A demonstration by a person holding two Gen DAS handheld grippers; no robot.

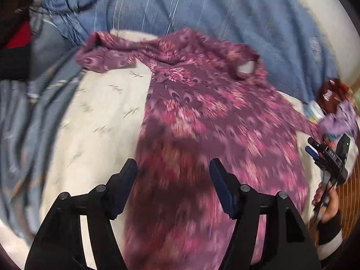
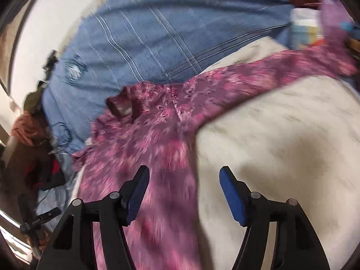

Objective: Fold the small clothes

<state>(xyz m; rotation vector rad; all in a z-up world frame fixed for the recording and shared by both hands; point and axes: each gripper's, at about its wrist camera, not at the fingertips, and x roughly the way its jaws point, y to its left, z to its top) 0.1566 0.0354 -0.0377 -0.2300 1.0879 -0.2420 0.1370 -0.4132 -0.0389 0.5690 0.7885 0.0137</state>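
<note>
A purple garment (image 1: 202, 103) with a pink flower print lies spread on a cream sheet (image 1: 94, 117). Its neck opening (image 1: 245, 68) points away from me and one long sleeve (image 1: 105, 51) reaches to the left. My left gripper (image 1: 173, 168) hangs open above the garment's lower body, nothing between its pads. My right gripper (image 2: 184, 175) is open too, over the garment's (image 2: 144, 139) right edge and the sheet (image 2: 281, 135). The other sleeve (image 2: 270, 72) stretches to the upper right. In the left wrist view the right gripper (image 1: 313, 147) shows at the right edge in a hand (image 1: 326, 204).
A blue striped blanket (image 1: 180, 4) lies bunched behind and left of the garment. A dark red object (image 1: 333, 94) and lilac cloth (image 1: 339, 121) sit at the bed's right end. Dark and red things (image 1: 15, 40) lie at far left. Both views are motion-blurred.
</note>
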